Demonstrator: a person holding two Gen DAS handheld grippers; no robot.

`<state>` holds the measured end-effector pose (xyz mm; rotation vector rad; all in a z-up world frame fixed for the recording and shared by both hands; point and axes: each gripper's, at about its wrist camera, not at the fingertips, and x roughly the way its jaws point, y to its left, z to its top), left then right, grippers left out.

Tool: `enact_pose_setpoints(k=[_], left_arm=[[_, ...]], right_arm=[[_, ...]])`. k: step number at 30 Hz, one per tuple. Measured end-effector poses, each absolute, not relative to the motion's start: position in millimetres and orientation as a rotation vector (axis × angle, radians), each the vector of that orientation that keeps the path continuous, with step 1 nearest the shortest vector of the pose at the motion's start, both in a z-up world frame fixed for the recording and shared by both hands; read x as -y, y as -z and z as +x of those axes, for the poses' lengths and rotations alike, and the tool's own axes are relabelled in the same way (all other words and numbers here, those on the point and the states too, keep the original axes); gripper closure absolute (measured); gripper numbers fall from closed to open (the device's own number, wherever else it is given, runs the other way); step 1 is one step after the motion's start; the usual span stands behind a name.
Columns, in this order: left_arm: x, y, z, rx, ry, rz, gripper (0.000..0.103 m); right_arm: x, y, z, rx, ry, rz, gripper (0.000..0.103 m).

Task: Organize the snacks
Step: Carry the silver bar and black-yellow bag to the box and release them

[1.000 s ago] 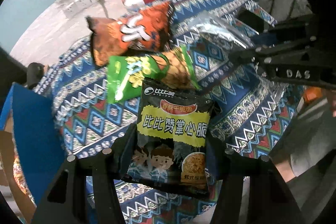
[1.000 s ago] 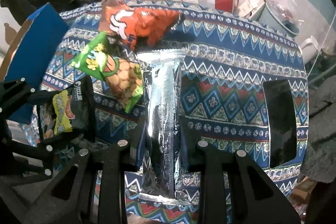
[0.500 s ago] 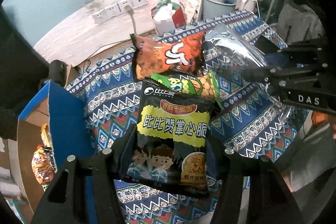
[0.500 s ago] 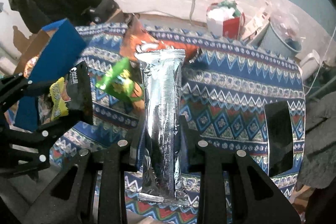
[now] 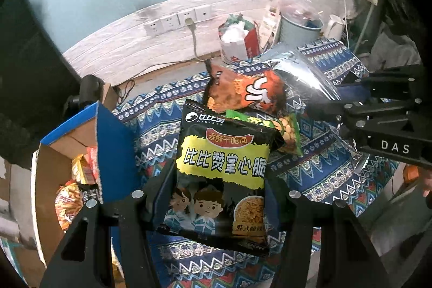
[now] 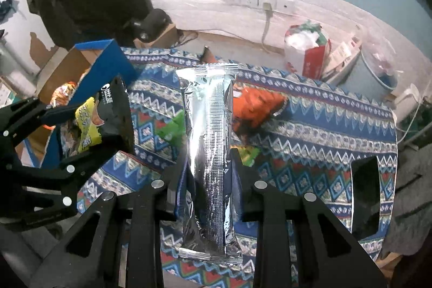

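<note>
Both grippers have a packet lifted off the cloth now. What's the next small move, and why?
Probably carry the left gripper with its black noodle-snack packet leftward over the open blue cardboard box and release. The box sits beside the patterned tablecloth on that side and already holds snacks. The right gripper, shut on the silver foil packet, could follow.

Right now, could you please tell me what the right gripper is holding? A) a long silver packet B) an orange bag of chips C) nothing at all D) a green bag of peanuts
A: in the right wrist view the right gripper is shut on the long silver packet, while the orange bag lies on the patterned cloth.
</note>
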<state>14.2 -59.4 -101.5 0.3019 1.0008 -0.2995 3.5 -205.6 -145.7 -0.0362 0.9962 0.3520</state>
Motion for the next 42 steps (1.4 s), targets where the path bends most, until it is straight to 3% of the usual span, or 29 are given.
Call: enact_pose_setpoints(k=[42], left_arm=[[-122, 82, 7, -0.962, 0.021, 0.045, 0.043]], right_arm=[[31, 114, 45, -0.960, -0.564, -0.113, 0.076]])
